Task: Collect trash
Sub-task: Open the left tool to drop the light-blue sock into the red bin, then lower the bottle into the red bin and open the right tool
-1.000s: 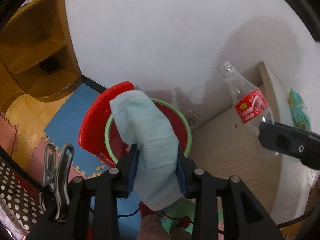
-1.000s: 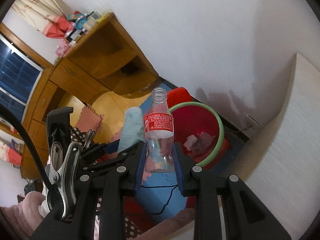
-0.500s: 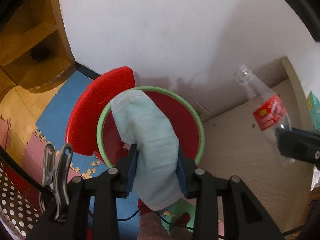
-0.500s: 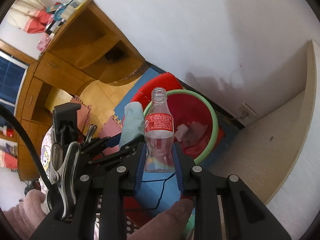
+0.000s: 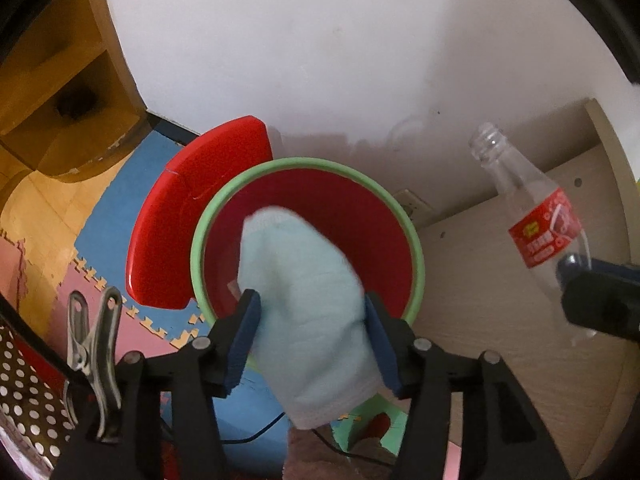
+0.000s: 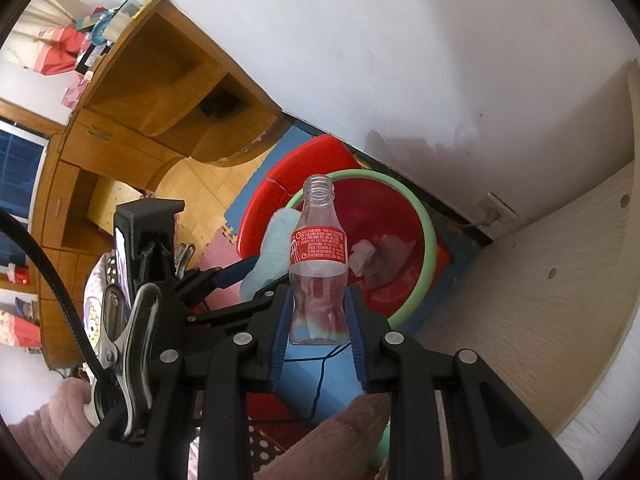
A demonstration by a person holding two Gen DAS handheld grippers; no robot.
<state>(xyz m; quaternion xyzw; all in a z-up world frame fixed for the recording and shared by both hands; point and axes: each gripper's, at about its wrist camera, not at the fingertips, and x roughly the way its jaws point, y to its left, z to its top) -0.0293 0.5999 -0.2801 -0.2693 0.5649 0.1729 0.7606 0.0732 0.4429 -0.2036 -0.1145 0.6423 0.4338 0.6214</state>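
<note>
My left gripper (image 5: 310,340) is over the near rim of the red bin (image 5: 416,248), which has a green rim. Its fingers have parted and the light blue face mask (image 5: 304,300) looks blurred between them, loose from the pads. My right gripper (image 6: 318,320) is shut on a clear empty plastic bottle (image 6: 318,264) with a red label, held upright near the bin (image 6: 404,208). The bottle also shows at the right of the left wrist view (image 5: 536,220). The mask shows in the right wrist view (image 6: 268,252). Crumpled white paper (image 6: 376,256) lies in the bin.
The bin's red lid (image 5: 192,216) leans at its left. A white wall (image 5: 320,40) stands behind the bin. A beige cabinet side (image 5: 500,300) is to the right. A wooden desk (image 6: 140,112) is at the left. Foam floor mats (image 5: 92,216) and a cable (image 6: 320,376) lie below.
My left gripper moved closer over the bin and its fingers opened, freeing the mask. My right gripper with the bottle came nearer the bin.
</note>
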